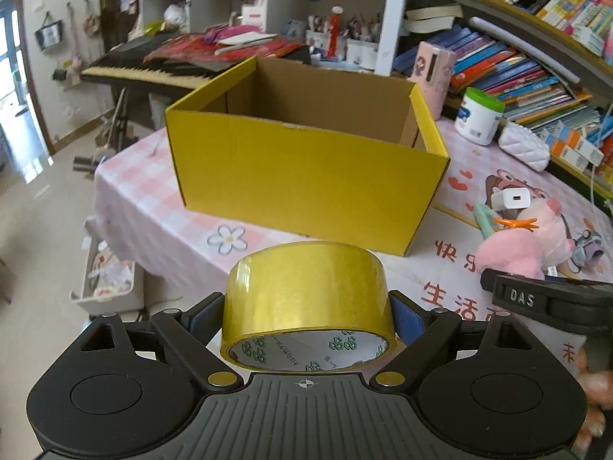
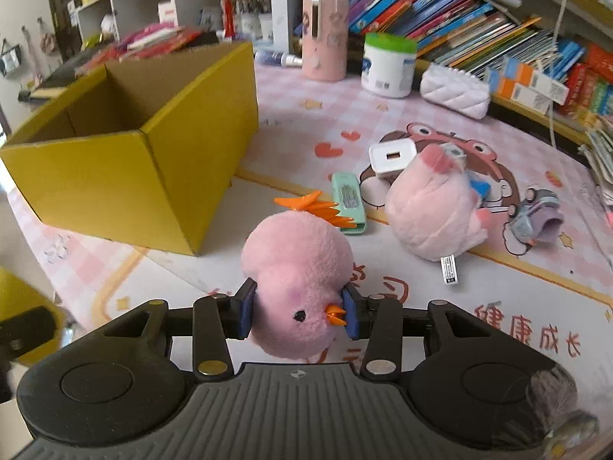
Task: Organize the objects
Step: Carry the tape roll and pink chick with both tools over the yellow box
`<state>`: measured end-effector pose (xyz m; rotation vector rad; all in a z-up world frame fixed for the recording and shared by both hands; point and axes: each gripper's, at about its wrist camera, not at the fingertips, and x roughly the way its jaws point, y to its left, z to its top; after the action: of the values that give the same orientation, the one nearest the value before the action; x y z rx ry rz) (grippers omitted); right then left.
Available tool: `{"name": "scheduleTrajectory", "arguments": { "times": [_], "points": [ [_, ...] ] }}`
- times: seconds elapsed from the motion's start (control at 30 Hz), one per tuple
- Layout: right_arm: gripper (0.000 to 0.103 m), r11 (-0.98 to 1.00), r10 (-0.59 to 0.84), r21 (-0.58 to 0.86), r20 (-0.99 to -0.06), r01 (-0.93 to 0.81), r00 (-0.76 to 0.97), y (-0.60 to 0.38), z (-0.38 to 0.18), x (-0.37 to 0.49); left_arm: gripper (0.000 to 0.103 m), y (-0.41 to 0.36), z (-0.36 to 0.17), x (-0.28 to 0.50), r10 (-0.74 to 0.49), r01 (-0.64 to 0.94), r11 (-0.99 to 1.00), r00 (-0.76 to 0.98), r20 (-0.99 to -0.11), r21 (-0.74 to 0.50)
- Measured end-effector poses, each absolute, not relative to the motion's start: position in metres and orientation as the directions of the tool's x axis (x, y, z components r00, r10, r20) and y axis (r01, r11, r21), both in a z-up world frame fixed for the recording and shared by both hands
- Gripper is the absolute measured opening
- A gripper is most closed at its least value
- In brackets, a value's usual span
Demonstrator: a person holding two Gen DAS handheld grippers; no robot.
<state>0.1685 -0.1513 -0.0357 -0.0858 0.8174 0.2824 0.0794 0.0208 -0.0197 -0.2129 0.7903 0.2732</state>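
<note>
My left gripper point(image 1: 308, 316) is shut on a roll of yellow tape point(image 1: 306, 299), held above the table's near edge in front of the open yellow cardboard box point(image 1: 306, 176). My right gripper point(image 2: 299, 312) is shut on a pink plush chick point(image 2: 297, 268) with orange feet, held right of the box point(image 2: 130, 176). On the pink tablecloth lie a second pink plush point(image 2: 435, 211), a white charger point(image 2: 392, 157), a green comb case point(image 2: 346, 197) and a small grey toy point(image 2: 536, 214). The box looks empty inside.
A white jar with green lid point(image 2: 389, 65), a pink holder point(image 2: 325, 38) and a white quilted pouch point(image 2: 454, 90) stand at the table's back. Bookshelves point(image 2: 479, 19) line the right. A keyboard point(image 1: 153, 69) stands behind the box; floor point(image 1: 42, 230) lies left.
</note>
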Motion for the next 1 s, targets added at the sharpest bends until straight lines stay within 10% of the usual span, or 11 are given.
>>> {"name": "scheduleTrajectory", "arguments": {
  "times": [1.0],
  "points": [
    [0.041,0.997,0.066,0.016,-0.744,-0.08,0.665,-0.013,-0.014,-0.001,0.09,0.15,-0.01,-0.016,0.091,-0.176,0.983,0.733,-0.674,-0.058]
  ]
}}
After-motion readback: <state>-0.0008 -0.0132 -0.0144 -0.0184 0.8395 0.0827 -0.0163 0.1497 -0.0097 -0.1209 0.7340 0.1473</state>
